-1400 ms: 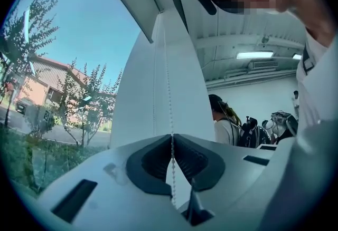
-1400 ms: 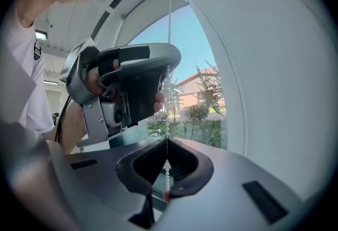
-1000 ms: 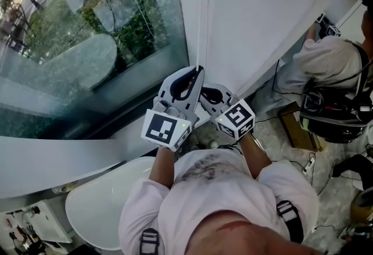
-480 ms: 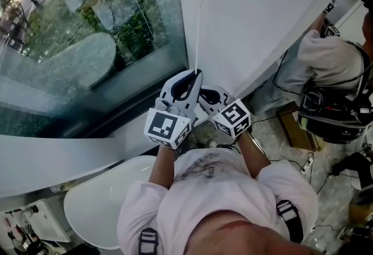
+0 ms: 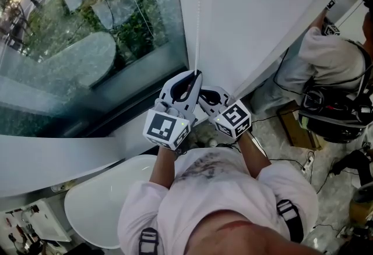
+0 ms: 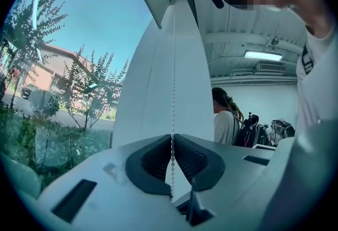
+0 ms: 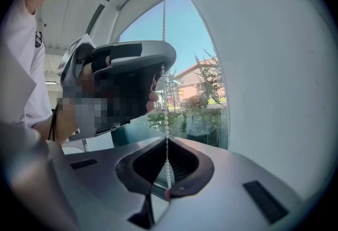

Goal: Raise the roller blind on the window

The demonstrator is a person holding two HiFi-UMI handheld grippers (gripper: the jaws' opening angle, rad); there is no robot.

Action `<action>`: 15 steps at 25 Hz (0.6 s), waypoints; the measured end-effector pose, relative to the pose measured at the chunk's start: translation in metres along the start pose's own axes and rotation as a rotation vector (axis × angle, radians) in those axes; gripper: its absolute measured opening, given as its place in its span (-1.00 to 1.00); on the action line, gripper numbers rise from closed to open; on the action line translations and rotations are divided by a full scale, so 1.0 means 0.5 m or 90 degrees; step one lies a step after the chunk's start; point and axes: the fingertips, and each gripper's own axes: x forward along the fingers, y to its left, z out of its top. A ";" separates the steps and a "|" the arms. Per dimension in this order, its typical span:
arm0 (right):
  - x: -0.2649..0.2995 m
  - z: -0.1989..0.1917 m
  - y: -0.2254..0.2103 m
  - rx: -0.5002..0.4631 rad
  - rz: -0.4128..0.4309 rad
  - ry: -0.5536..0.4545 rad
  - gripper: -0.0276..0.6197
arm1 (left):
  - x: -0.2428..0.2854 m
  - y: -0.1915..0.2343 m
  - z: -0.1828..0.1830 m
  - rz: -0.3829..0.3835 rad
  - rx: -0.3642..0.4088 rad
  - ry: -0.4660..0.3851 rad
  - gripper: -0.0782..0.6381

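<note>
Window glass [image 5: 87, 44] fills the left of the head view, with greenery seen through it. Along the window's right frame a thin bead chain [image 5: 199, 21] hangs at the left edge of the white roller blind [image 5: 262, 15]. The top of the blind is cut off by the picture's upper edge. The left gripper [image 5: 196, 73] is clamped on the chain, which is pinched between its closed jaws in the left gripper view. Just below it, the right gripper [image 5: 205, 95] is partly hidden behind the left one. In the right gripper view it is likewise closed on the chain. The chain's lower end cannot be made out. At the far right, another person [image 5: 332, 56] is partly cut off.
</note>
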 end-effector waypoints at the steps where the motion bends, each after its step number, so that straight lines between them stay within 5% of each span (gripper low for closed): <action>1: 0.000 -0.002 0.002 -0.004 0.001 0.002 -0.72 | 0.000 -0.001 -0.001 -0.001 0.001 0.001 -0.73; 12: -0.009 -0.017 -0.010 -0.051 -0.046 0.007 -0.70 | -0.013 0.037 -0.019 0.017 -0.002 0.003 -0.63; 15: -0.022 -0.012 -0.025 -0.049 -0.065 0.002 -0.49 | -0.023 0.052 -0.021 0.031 0.000 0.002 -0.61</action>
